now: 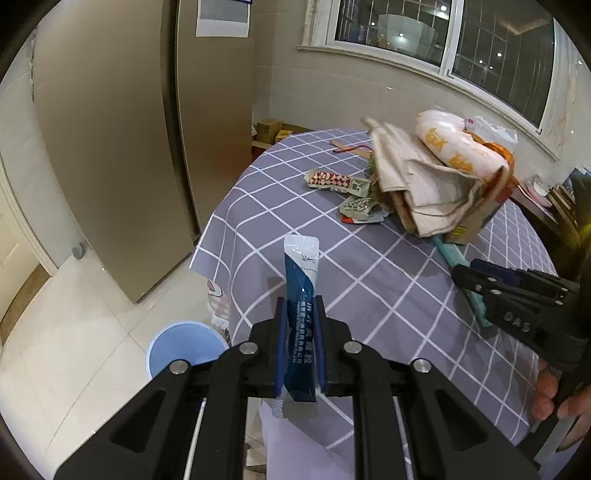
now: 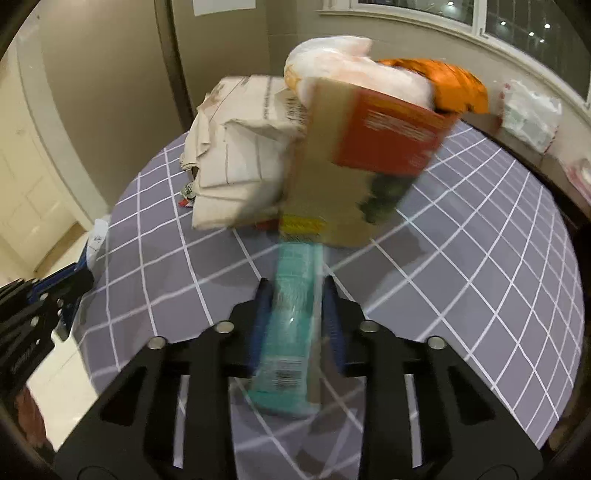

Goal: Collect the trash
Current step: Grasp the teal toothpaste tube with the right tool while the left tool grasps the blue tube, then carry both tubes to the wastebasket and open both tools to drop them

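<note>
Left wrist view: your left claw (image 1: 300,314) is clamped on a blue sachet (image 1: 301,295), its long axis pointing forward past the fingertips, above the surface (image 1: 369,266) edge.

Right wrist view: your right claw (image 2: 297,295) grips a teal box (image 2: 291,325) lengthwise, pointing toward the pile (image 2: 332,147).

Dim indoor light from above; soft shadows on the tablecloth (image 1: 388,280); lamp reflections glare in the dark window (image 1: 443,33); fisheye edges curve; right view motion-blurred.
</note>
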Demonstrator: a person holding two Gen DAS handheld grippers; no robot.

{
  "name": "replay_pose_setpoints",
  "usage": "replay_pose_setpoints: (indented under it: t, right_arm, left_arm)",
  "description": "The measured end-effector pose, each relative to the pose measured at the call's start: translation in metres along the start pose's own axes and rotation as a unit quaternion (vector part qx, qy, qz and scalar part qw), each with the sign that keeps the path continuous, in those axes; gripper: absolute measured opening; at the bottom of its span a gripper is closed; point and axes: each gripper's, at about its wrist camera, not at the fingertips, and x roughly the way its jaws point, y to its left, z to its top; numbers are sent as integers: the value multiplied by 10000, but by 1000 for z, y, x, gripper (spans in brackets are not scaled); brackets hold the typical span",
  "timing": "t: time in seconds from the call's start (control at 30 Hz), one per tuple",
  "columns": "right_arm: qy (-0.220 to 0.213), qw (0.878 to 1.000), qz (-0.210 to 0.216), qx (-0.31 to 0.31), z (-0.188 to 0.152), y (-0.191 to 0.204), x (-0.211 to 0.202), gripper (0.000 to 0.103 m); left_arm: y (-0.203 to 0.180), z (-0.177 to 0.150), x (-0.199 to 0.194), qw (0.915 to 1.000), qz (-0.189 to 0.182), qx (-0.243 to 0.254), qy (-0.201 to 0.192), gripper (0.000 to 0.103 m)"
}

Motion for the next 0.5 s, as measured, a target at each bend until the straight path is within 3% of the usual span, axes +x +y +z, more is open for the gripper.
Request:
replay_pose_setpoints:
  t: [0.3, 0.5]
  right_arm:
    - [148, 9969, 677, 378, -30, -29, -28, 27]
    - [120, 9947, 953, 365, -32, -15, -35, 27]
  left_arm:
    - [-9, -17, -11, 9999, -116, 13, 29, 13]
    - [-13, -18, -17, 9999, -161, 47, -34, 13]
